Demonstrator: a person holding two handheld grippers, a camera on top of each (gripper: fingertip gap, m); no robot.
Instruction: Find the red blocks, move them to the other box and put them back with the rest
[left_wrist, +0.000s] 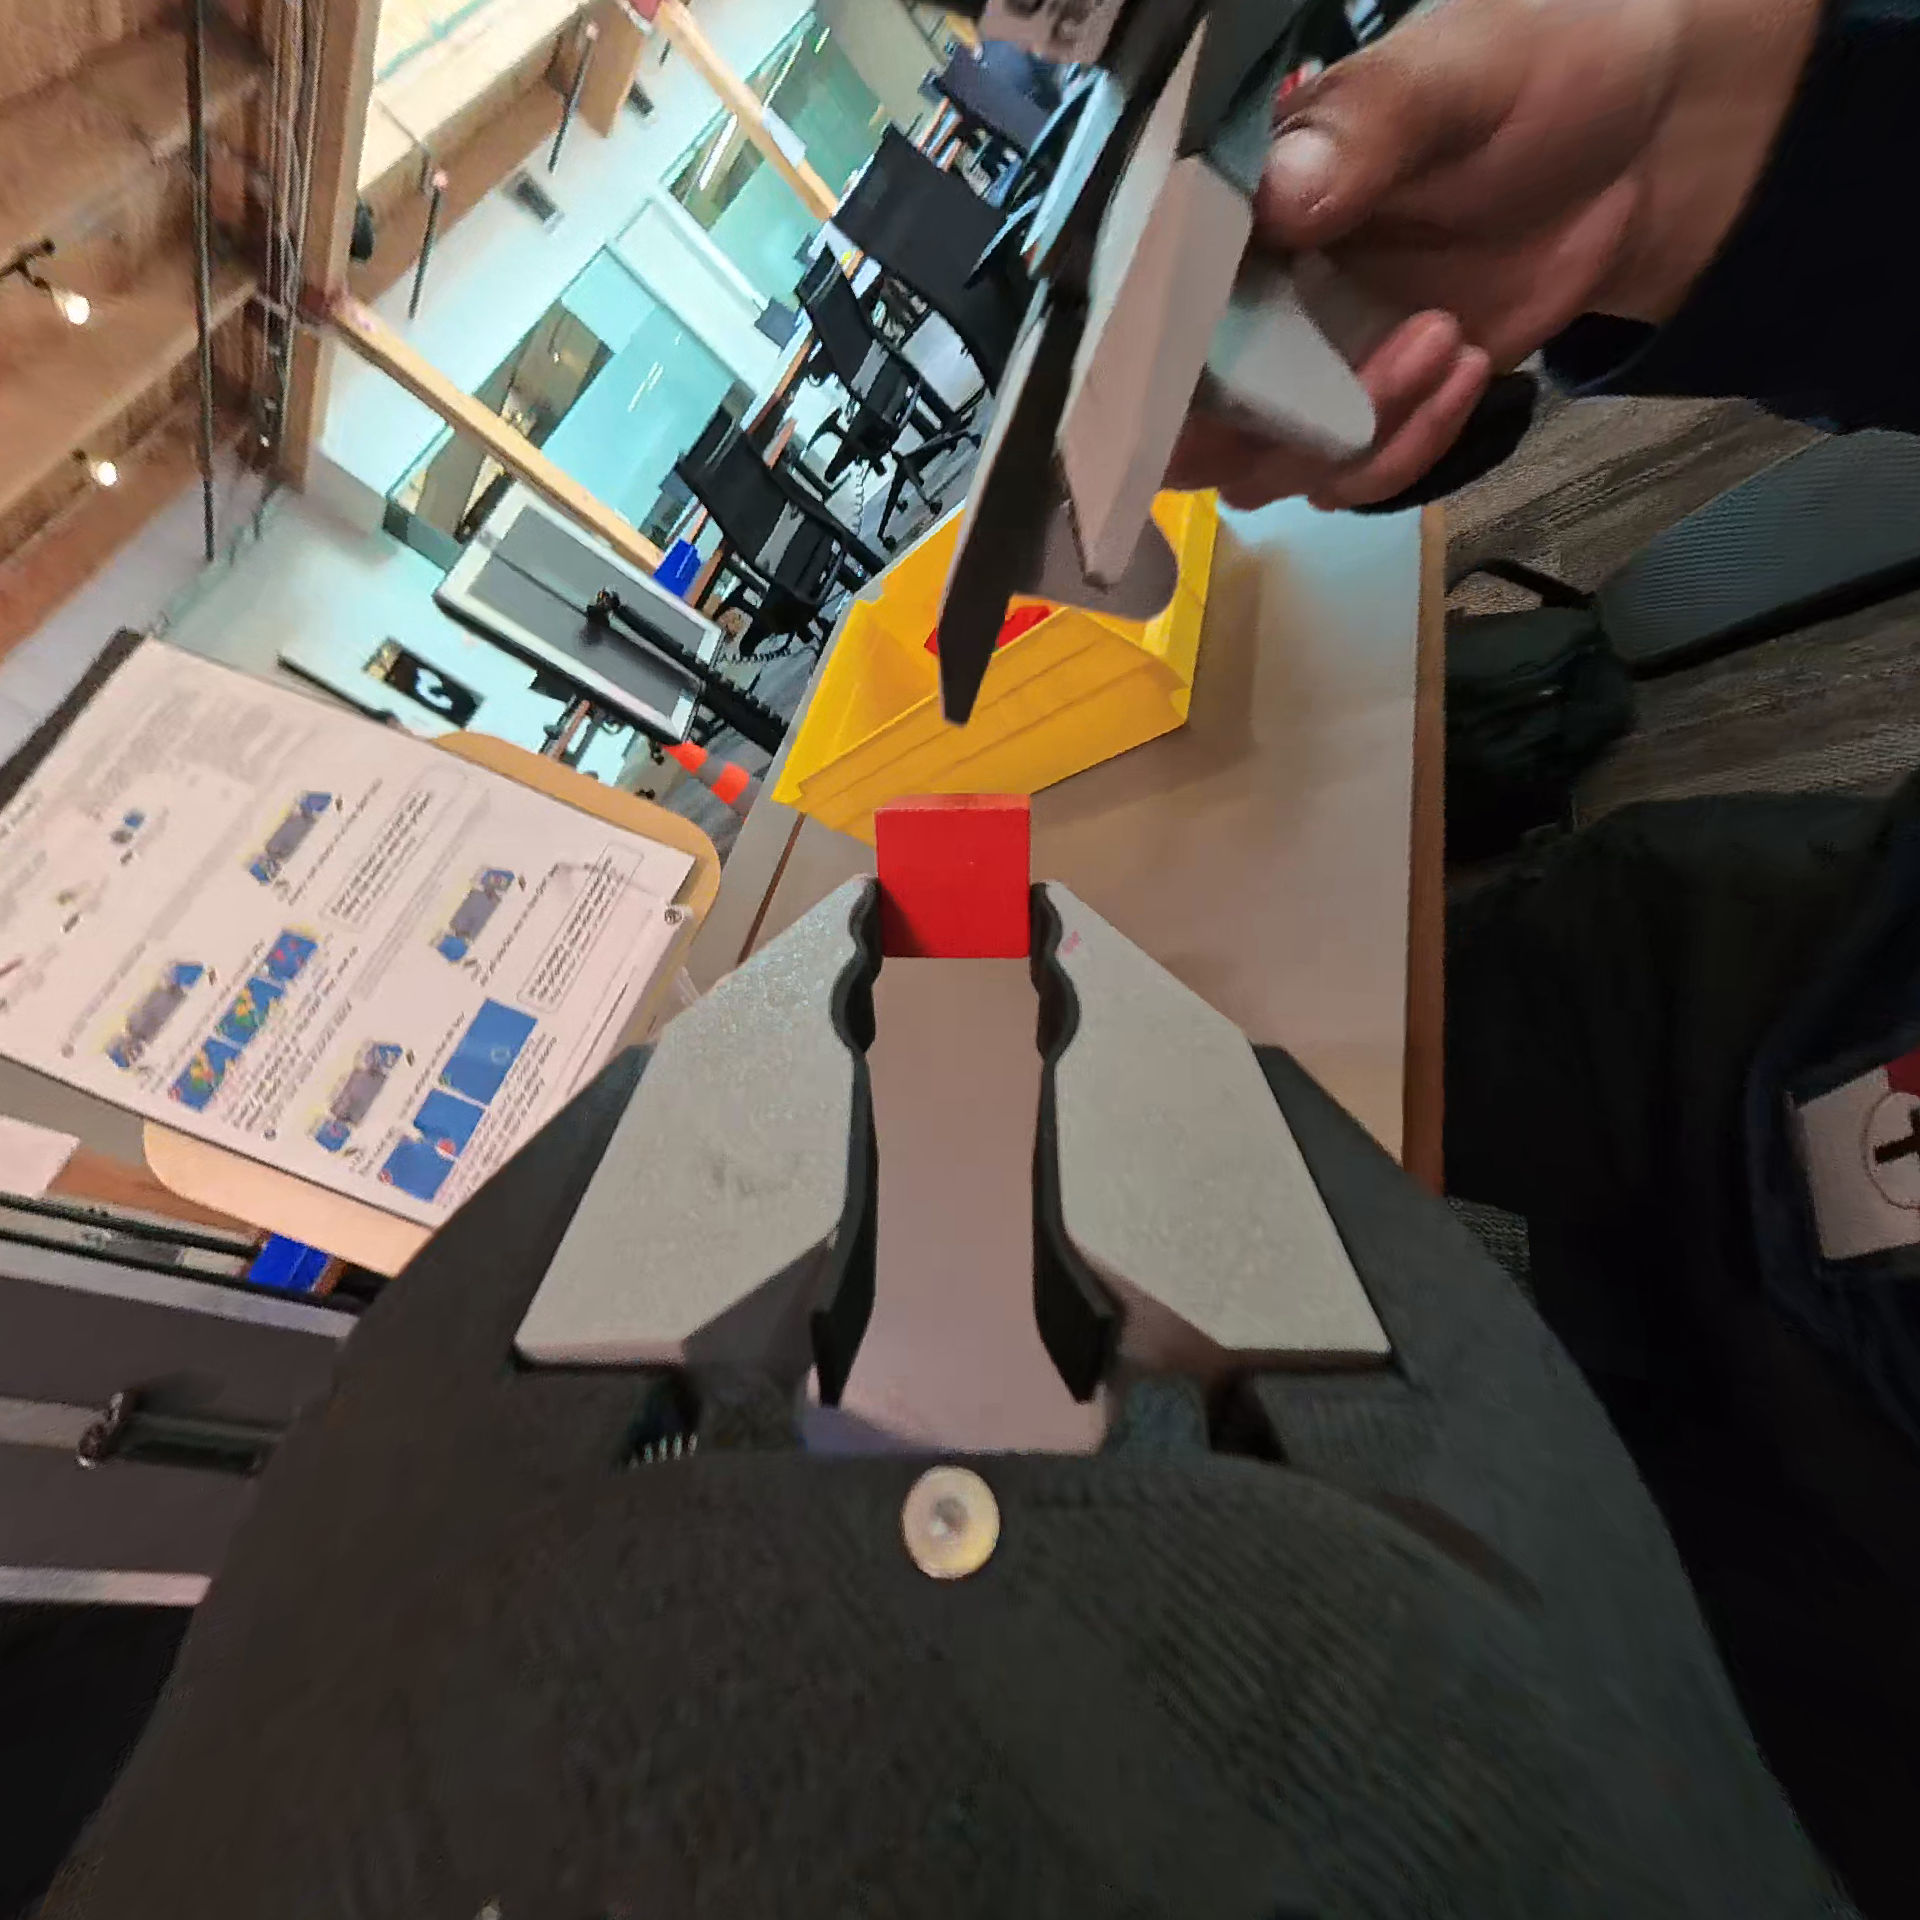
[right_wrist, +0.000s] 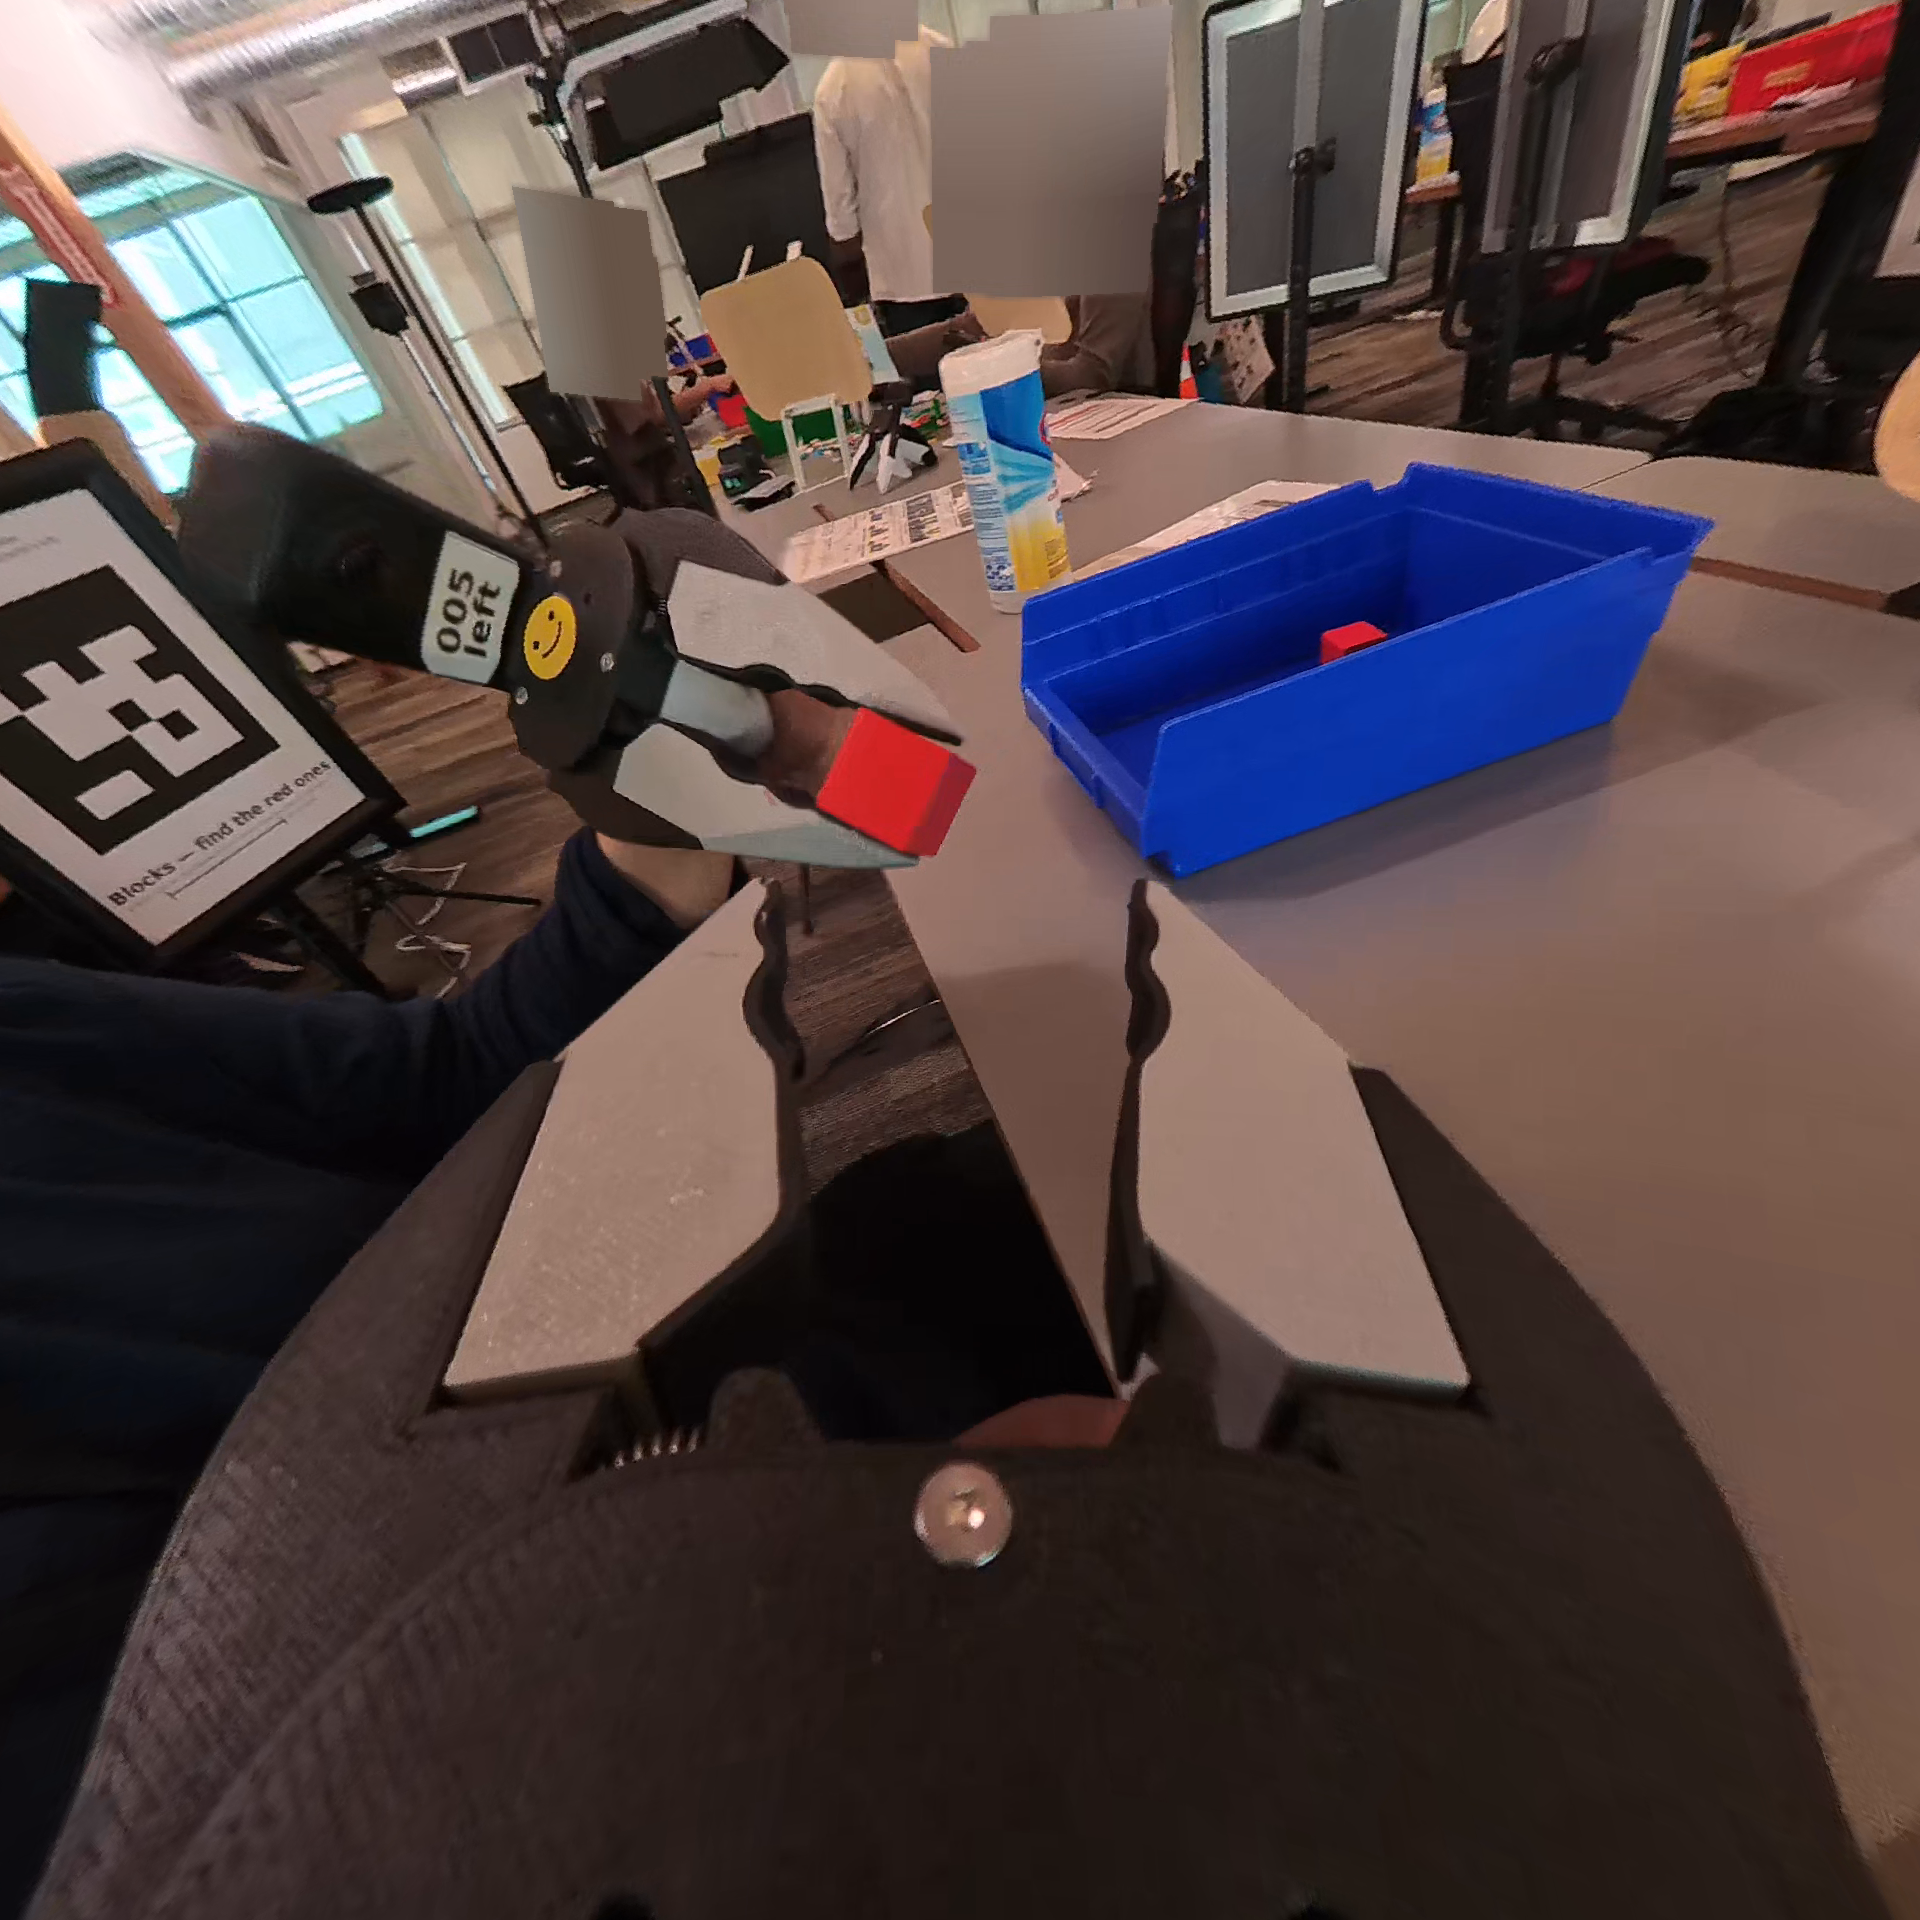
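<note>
— Which step is in hand?

— A carry, I judge. The left gripper holds a small red wooden cube by its fingertips, both black pads pressed on its sides, up in the air above the near edge of the grey table.

— And the right gripper?

— Its jaws stand wide with nothing between them; it hovers over the table's near edge, close to the left one.

— Where do the blocks belong?

— A blue plastic bin sits to the right on the table with another red cube lying inside it. A yellow plastic bin sits farther along the table in the left wrist view, with something red showing inside, partly hidden by the right gripper's finger.

— Which bin is the goal?

— I cannot tell from this. Either way, the next move calls for bringing the cube over a bin's open top, then letting the pads part.

— Anything in the way?

— A white-and-blue wipes canister stands just left of the blue bin's far end. The framed marker board stands off the table, to the left.
</note>
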